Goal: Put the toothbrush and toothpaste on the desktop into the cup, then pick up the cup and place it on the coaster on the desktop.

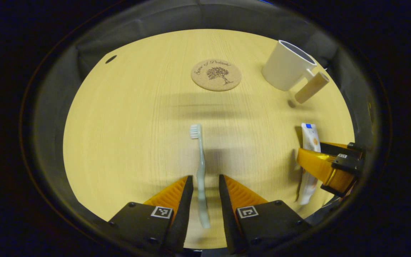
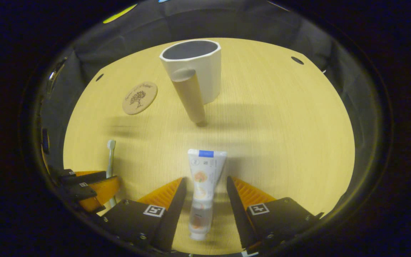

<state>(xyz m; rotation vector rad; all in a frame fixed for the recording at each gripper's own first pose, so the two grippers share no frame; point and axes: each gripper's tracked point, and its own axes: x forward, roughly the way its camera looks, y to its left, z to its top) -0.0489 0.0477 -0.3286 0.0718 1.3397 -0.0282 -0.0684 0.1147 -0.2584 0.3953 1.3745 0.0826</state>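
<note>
Lying flat on the wooden desktop (image 1: 127, 142) between the spread fingers of the left gripper (image 1: 206, 185), untouched: the toothbrush (image 1: 200, 167). Sitting beyond, the cork coaster (image 1: 216, 75); standing farther right, the cup (image 1: 288, 66). Straddling the toothpaste (image 2: 203, 185), not gripping, the right gripper (image 2: 203, 187), jaws parted.

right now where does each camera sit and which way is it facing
Left gripper view: rides the left gripper, looking along the toothbrush between its open fingers; coaster ahead, right gripper at right.
Right gripper view: rides the right gripper, looking along the toothpaste between its open fingers toward the cup.
Shared: table, cup, coaster, toothbrush, toothpaste.
</note>
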